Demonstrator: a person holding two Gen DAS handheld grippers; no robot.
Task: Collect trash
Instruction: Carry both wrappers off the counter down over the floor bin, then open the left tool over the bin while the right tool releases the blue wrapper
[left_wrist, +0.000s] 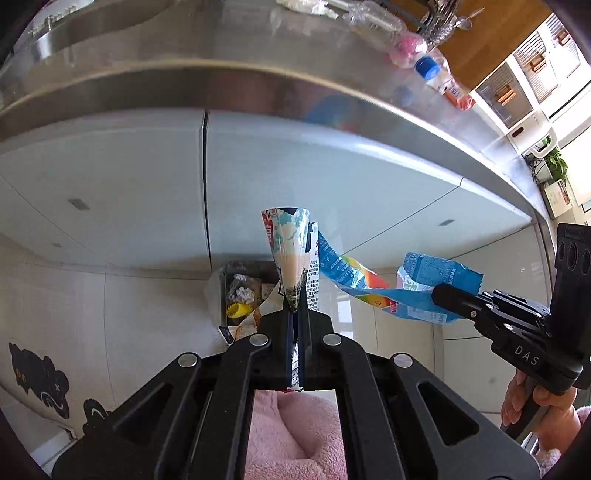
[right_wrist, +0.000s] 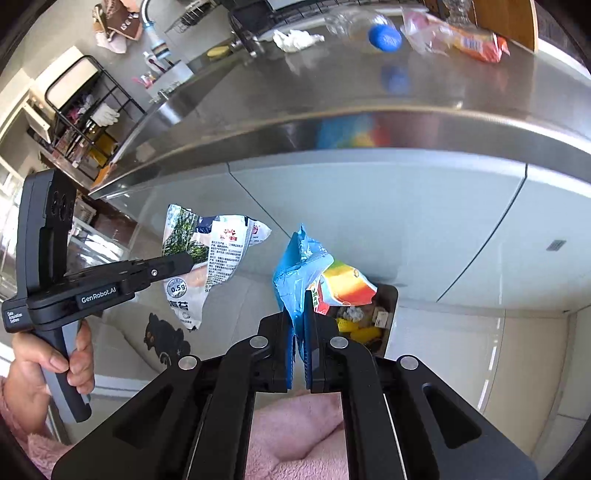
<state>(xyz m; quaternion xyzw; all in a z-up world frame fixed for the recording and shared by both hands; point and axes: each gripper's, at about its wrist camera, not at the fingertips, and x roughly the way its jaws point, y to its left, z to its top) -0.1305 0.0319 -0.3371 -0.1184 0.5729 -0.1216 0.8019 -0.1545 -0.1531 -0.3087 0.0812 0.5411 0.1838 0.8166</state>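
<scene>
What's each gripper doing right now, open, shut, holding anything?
Left gripper: shut on the white seaweed snack wrapper.
Right gripper: shut on the blue rainbow wrapper.

Two fisheye cameras, one on each handheld claw, look steeply down past a steel counter (left_wrist: 258, 85) edge toward a floor bin (left_wrist: 243, 295). The left wrist view sits close behind the left gripper (left_wrist: 294, 317), with the bin just ahead-left of its tips and the right gripper (left_wrist: 443, 291) entering from the right. The right wrist view rides equally close behind its own claw, the bin just ahead-right and the left claw intruding at left. Both views share the counter, cabinet fronts (right_wrist: 369, 206), bin and pale floor.
</scene>
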